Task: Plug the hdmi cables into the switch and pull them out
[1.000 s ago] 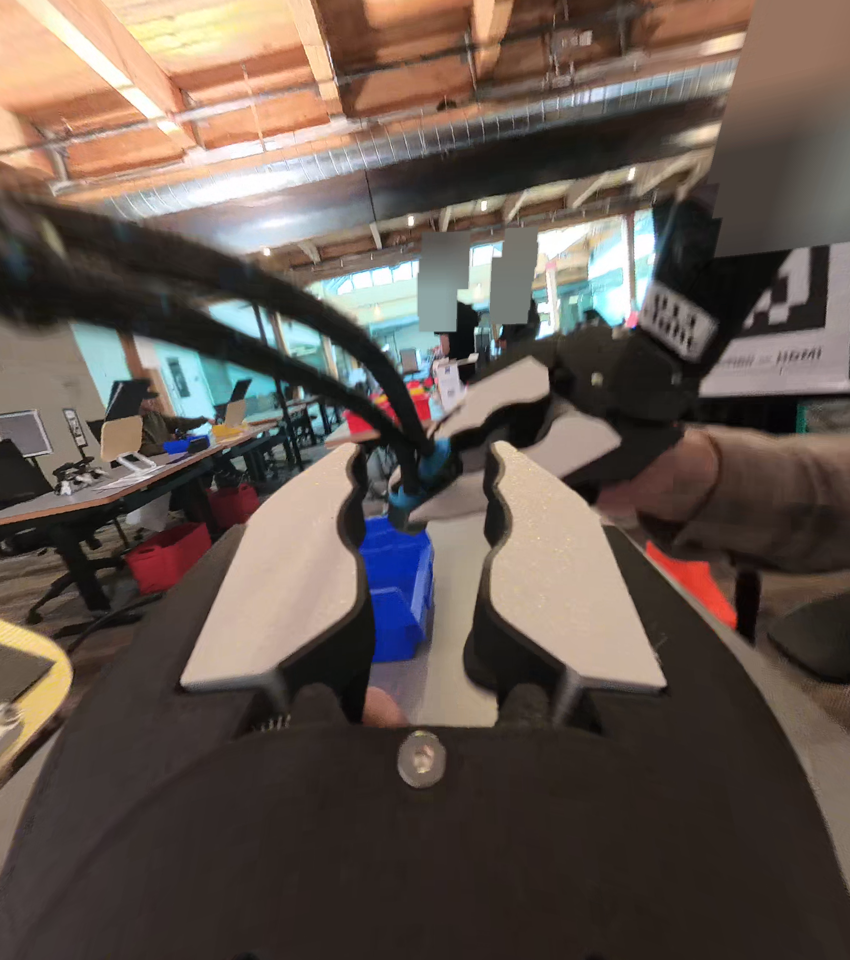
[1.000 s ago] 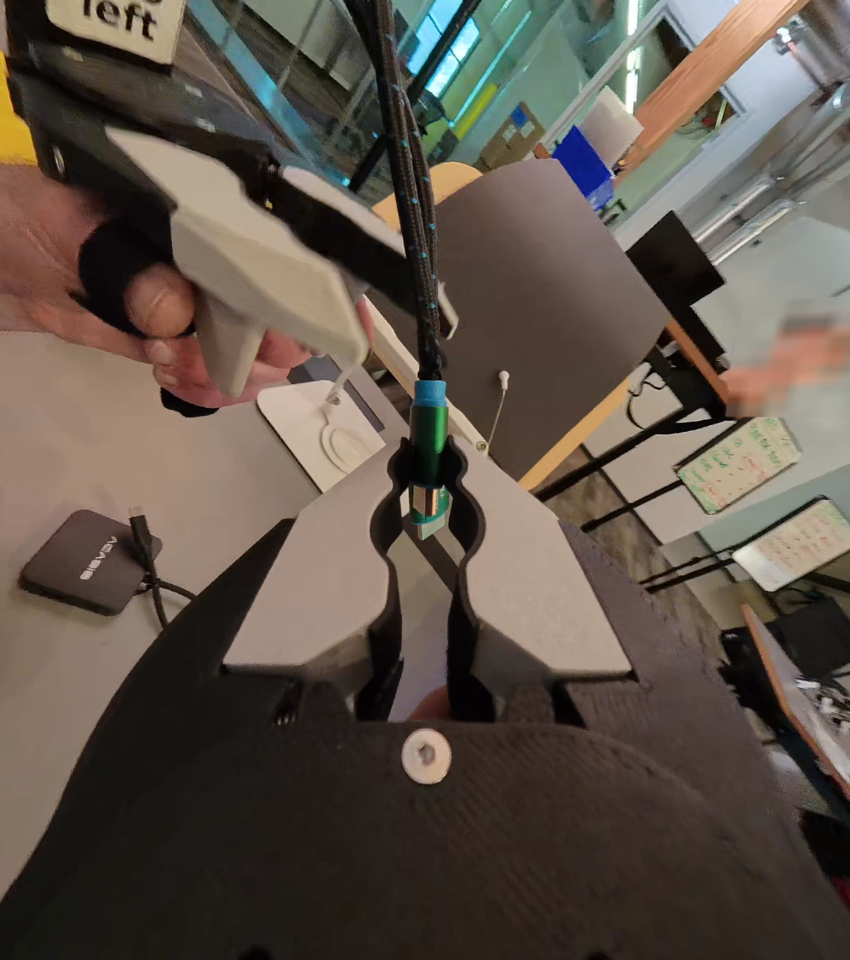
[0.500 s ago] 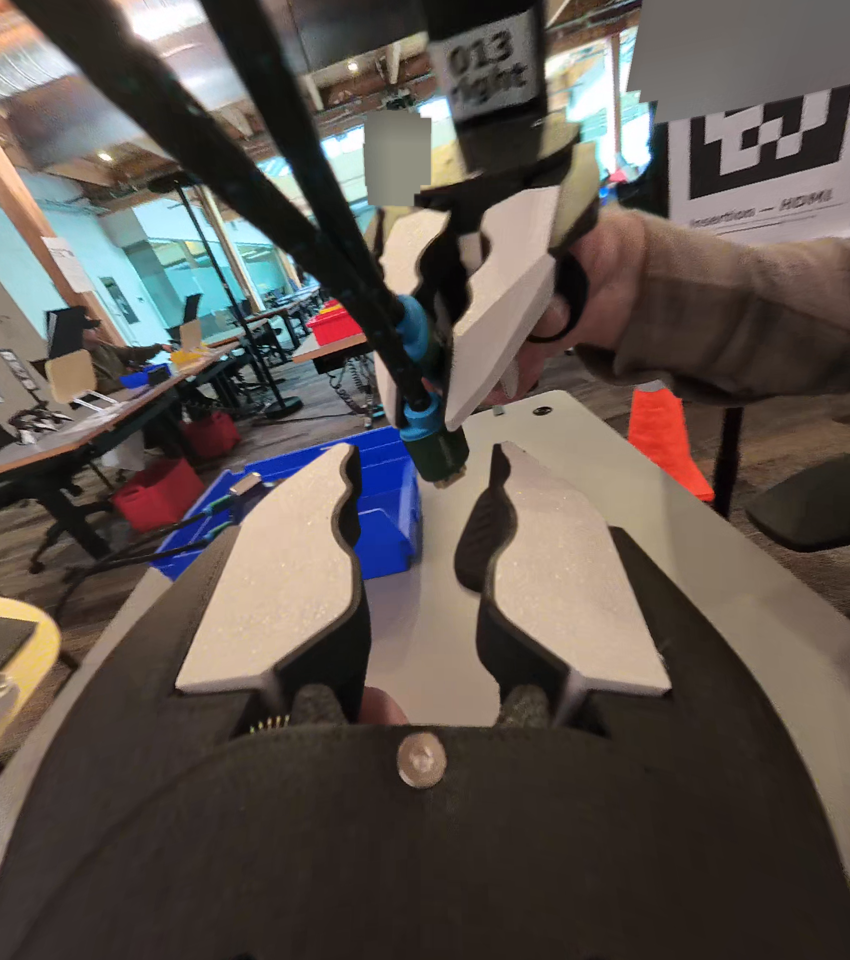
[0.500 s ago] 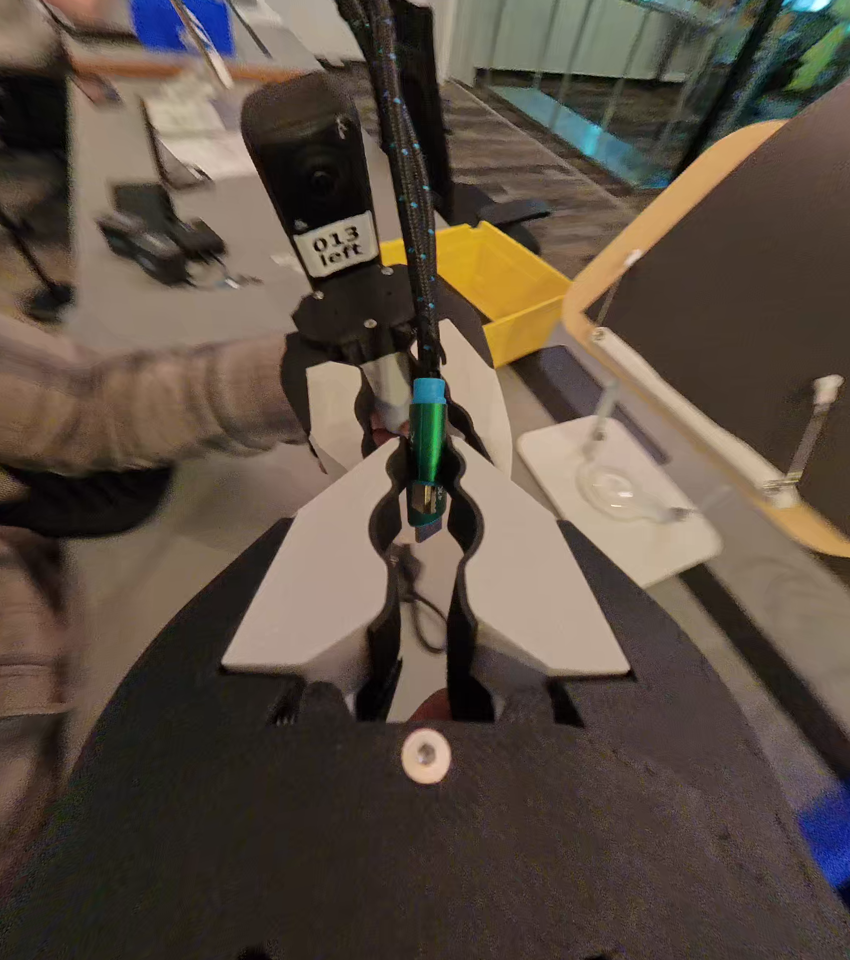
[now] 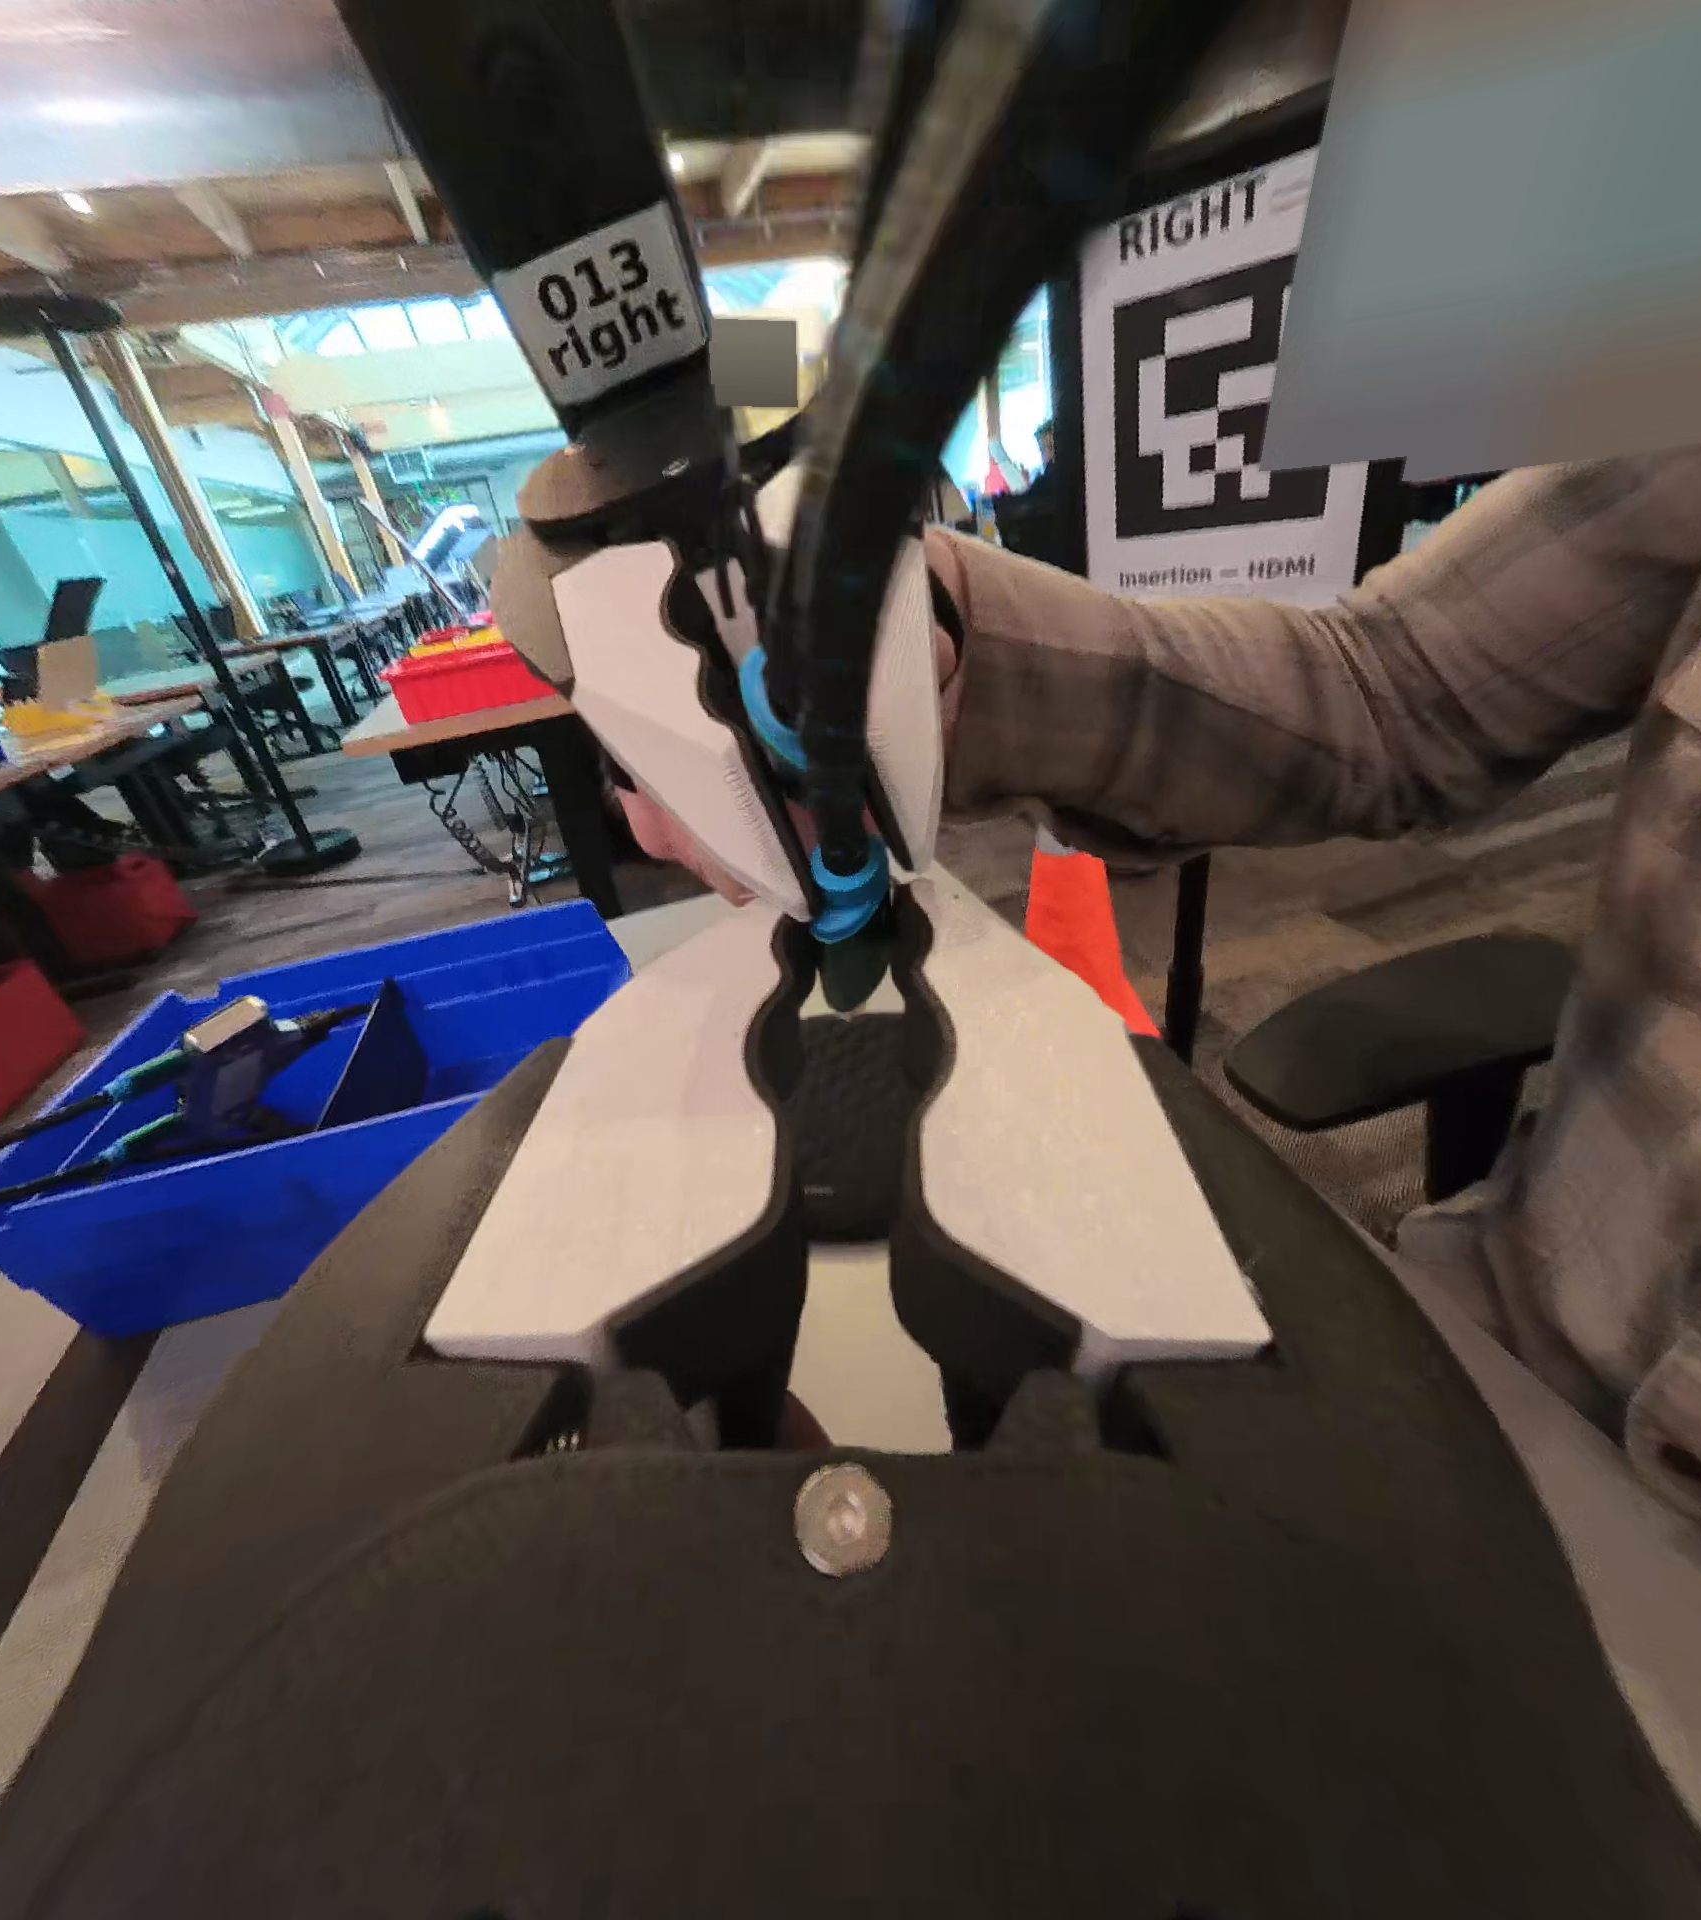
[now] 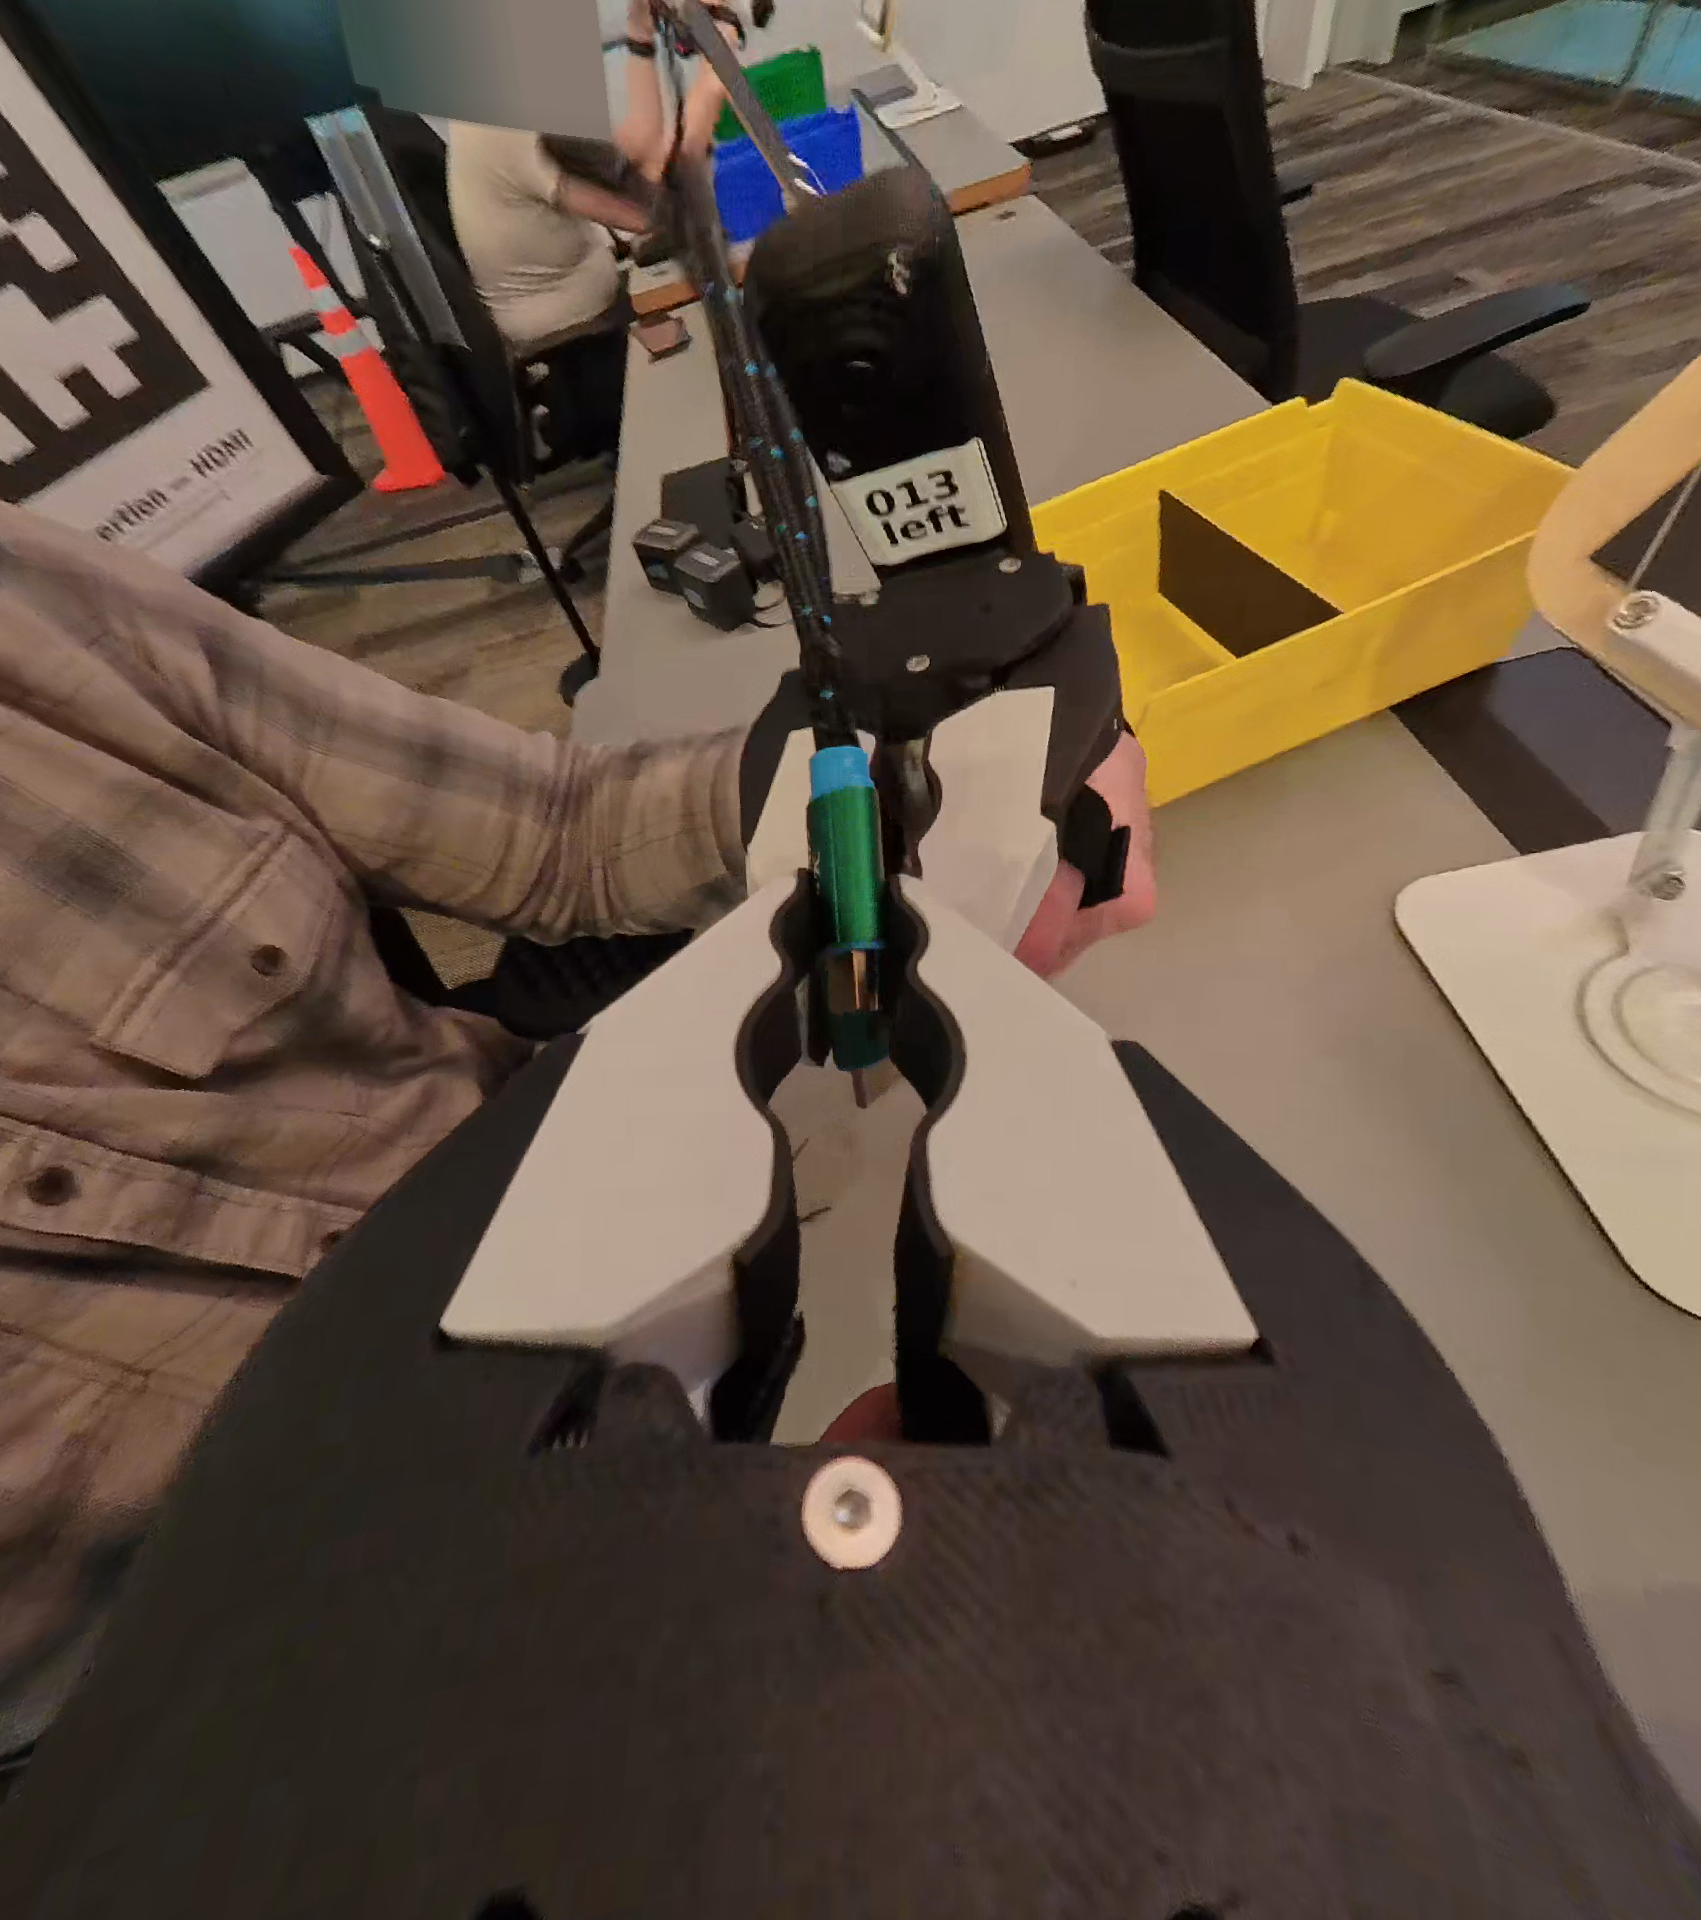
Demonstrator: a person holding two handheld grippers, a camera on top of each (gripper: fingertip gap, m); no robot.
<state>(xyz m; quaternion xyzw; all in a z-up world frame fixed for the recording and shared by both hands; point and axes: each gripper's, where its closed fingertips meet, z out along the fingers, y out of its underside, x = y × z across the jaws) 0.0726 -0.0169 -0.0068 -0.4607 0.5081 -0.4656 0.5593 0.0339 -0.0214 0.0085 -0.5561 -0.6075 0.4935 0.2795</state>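
My right gripper (image 6: 851, 940) is clamped on the plug (image 6: 848, 883), a green HDMI end with a blue collar, standing roughly upright between the fingertips with its metal tip pointing down toward the table (image 6: 1293, 1039). Its braided black cable (image 6: 758, 416) runs up and away past the left gripper's camera housing. In the left wrist view I see that same plug (image 5: 851, 961) hanging at the tips of my left gripper (image 5: 851, 951), whose fingers sit close on either side of it; I cannot tell whether they actually pinch it or only bracket it. The right gripper (image 5: 830, 831) comes down from above there, meeting mine almost tip to tip. Below the left fingers lies a dark flat box (image 5: 846, 1122) on the table, partly hidden. Off to the left a blue bin (image 5: 233, 1195) holds a small switch (image 5: 233, 1060) with cables plugged in. Farther out I see a yellow bin (image 6: 1345, 582), a white stand base (image 6: 1604, 1060) and an orange cone (image 6: 378, 384).
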